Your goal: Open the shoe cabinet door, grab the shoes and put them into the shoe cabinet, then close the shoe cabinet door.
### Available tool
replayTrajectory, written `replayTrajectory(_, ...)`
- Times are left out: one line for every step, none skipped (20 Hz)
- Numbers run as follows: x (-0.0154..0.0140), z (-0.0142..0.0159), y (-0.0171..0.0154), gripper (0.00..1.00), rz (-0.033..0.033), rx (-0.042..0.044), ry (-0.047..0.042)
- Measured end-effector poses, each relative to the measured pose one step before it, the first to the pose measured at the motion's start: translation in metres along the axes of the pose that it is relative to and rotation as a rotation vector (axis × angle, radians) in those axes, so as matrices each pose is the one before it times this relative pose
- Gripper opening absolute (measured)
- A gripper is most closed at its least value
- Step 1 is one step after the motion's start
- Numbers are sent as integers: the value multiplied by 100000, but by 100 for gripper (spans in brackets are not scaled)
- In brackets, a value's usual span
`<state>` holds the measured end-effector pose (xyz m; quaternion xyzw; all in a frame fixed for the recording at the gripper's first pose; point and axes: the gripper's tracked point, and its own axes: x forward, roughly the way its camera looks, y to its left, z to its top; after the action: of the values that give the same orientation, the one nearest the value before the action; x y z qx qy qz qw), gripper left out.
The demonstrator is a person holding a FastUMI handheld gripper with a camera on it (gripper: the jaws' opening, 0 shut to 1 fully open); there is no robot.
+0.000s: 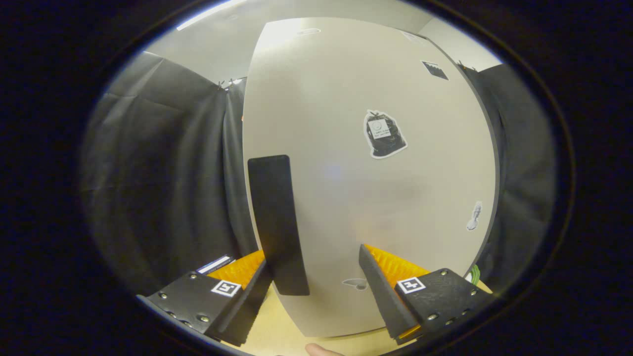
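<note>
Shoe cabinet door (376, 188) shut, filling space just ahead of gripper (316, 277). Fingers spread wide, gripping nothing; dark vertical handle (277, 225) near door's left edge, just ahead of left finger. Door prob. stiff, light panel, smooth face w/ stickers (384, 134), so handle likely only sensible hold. Cabinet contents hidden behind door. Fingertip of person (321, 350) below fingers.

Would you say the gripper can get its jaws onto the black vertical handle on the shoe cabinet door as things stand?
Probably yes. The gripper is open, and the black vertical handle on the pale grey shoe cabinet door sits just ahead of the jaws, close by one of them, with nothing between. A small sideways shift should centre it.
</note>
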<state>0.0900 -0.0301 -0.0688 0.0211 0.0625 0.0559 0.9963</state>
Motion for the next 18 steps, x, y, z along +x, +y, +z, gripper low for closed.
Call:
replayTrajectory(149,24,1,99,-823,-117,-452)
replayTrajectory(191,72,41,99,-706,-133,-310)
replayTrajectory(228,-105,23,99,-617,-58,-244)
replayTrajectory(213,-24,-28,99,-613,-85,-171)
replayTrajectory(175,13,-12,99,-630,-77,-53)
replayTrajectory(177,23,-41,99,-653,-15,-227)
replayTrajectory(185,-26,-9,99,-570,-28,-103)
replayTrajectory(96,8,43,99,-497,-117,-145)
replayTrajectory(88,-42,-21,99,-478,-53,-106)
replayTrajectory(167,-20,-64,99,-399,-126,12)
replayTrajectory(73,57,22,99,-398,-42,-79)
replayTrajectory(115,50,-51,99,-339,48,-27)
replayTrajectory(93,-60,-9,99,-338,33,-19)
replayTrajectory(52,-13,-46,99,-278,70,-25)
replayTrajectory(-81,17,66,99,-212,86,25)
replayTrajectory(-4,12,-10,99,-138,165,93)
replayTrajectory(-11,-113,54,99,-46,183,196)
replayTrajectory(-77,-25,78,99,522,148,221)
